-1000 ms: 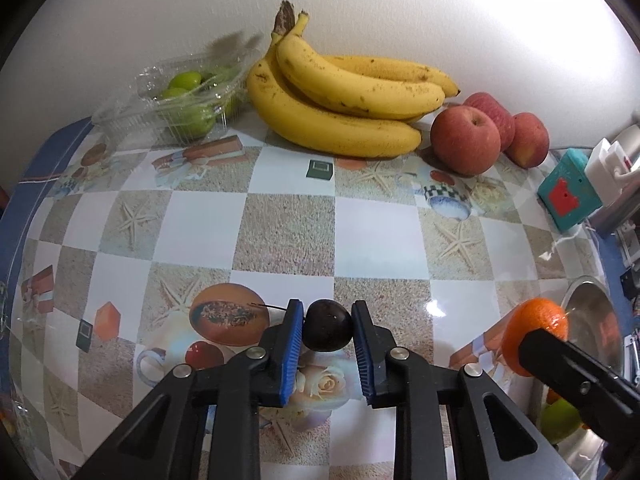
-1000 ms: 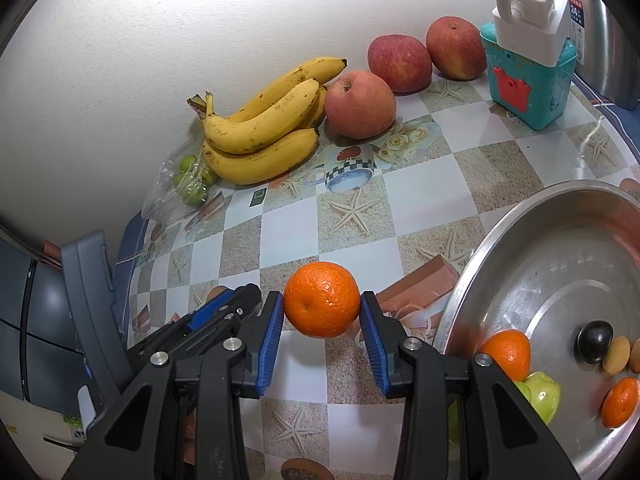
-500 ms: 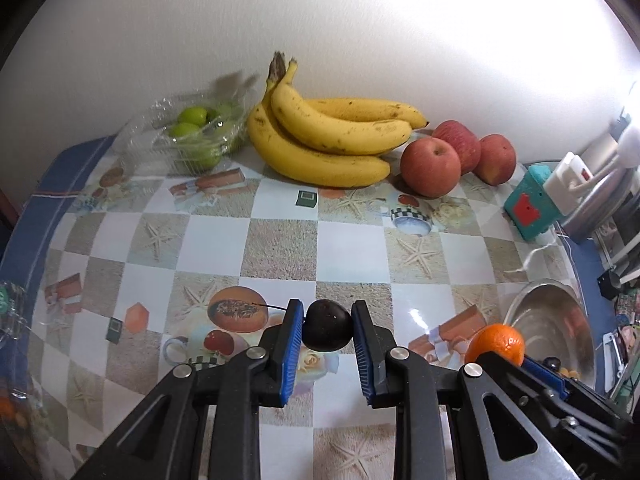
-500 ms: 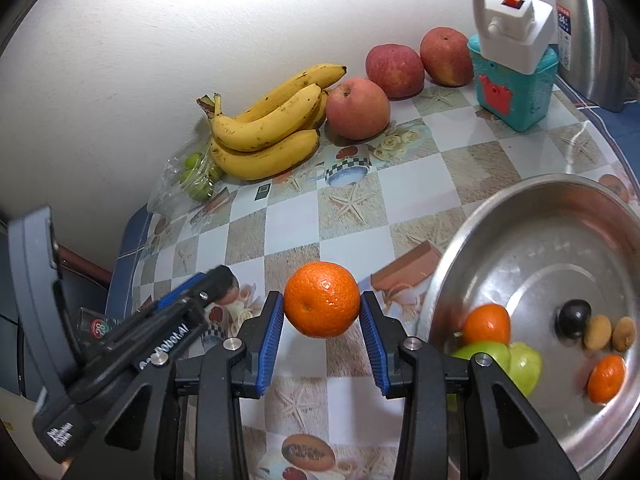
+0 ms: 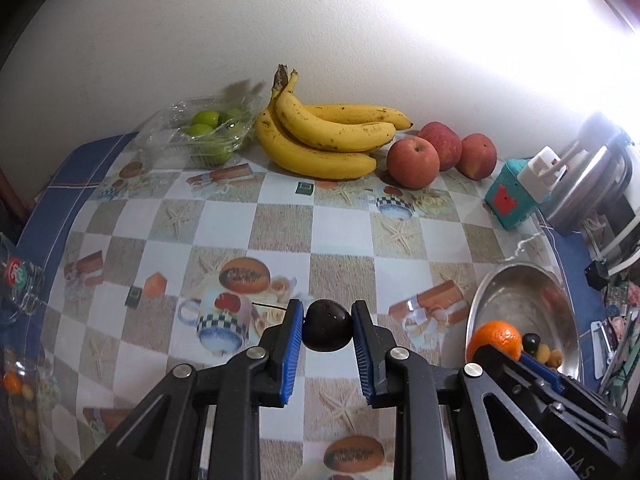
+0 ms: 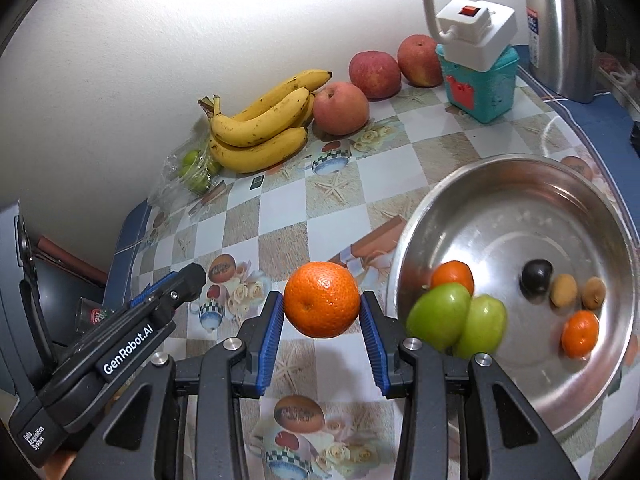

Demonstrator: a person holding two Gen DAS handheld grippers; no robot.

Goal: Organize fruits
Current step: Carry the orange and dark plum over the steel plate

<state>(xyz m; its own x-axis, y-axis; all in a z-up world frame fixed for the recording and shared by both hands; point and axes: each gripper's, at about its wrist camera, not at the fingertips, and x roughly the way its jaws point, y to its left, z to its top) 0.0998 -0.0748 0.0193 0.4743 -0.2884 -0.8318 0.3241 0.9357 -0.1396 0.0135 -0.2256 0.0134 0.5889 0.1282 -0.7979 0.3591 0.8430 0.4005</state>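
Fruit in both claws: my left gripper (image 5: 328, 330) pinches a dark plum (image 5: 328, 331), my right gripper (image 6: 322, 307) clamps an orange (image 6: 322, 299), both above the tablecloth (image 5: 340, 232); either round fruit could squirt free and roll off.

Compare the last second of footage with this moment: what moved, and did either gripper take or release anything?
Both grippers lifted and drew back from the wall, so more of the table shows in both views. Nothing was taken or released: the left gripper still clamps the dark plum, the right gripper still clamps the orange. The bananas, apples and metal bowl with its fruit stayed put.
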